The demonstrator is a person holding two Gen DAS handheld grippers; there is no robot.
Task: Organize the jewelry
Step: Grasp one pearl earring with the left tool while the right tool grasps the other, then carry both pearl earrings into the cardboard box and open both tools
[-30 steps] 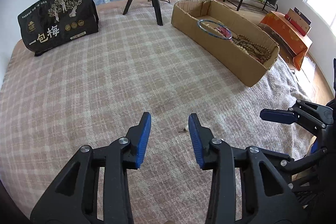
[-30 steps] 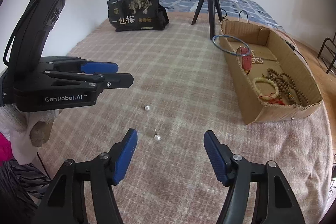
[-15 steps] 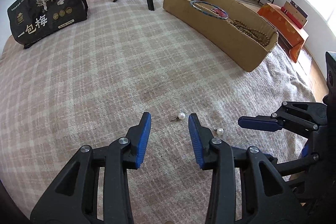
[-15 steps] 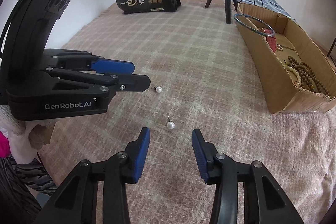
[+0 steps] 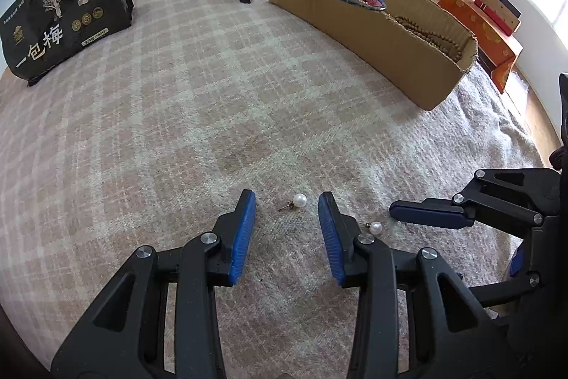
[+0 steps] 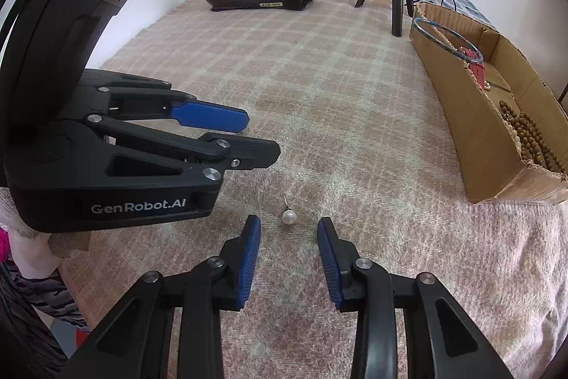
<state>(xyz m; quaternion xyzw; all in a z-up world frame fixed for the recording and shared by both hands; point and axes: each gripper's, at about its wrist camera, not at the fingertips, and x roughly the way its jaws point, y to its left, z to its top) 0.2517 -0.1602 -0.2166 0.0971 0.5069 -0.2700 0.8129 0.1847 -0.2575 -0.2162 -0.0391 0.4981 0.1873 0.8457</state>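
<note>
Two pearl studs lie on our checked blanket [image 5: 248, 87], one pearl stud [image 5: 299, 200] between our left gripper's [image 5: 287, 201] parted fingers, untouched, the other pearl stud [image 6: 288, 216] between our right gripper's [image 6: 289, 226] closing jaws, unpinched.

Two white pearl stud earrings [image 5: 299, 200] [image 6: 288, 216] lie near each other on the plaid blanket [image 5: 177, 130], posts sideways.
</note>
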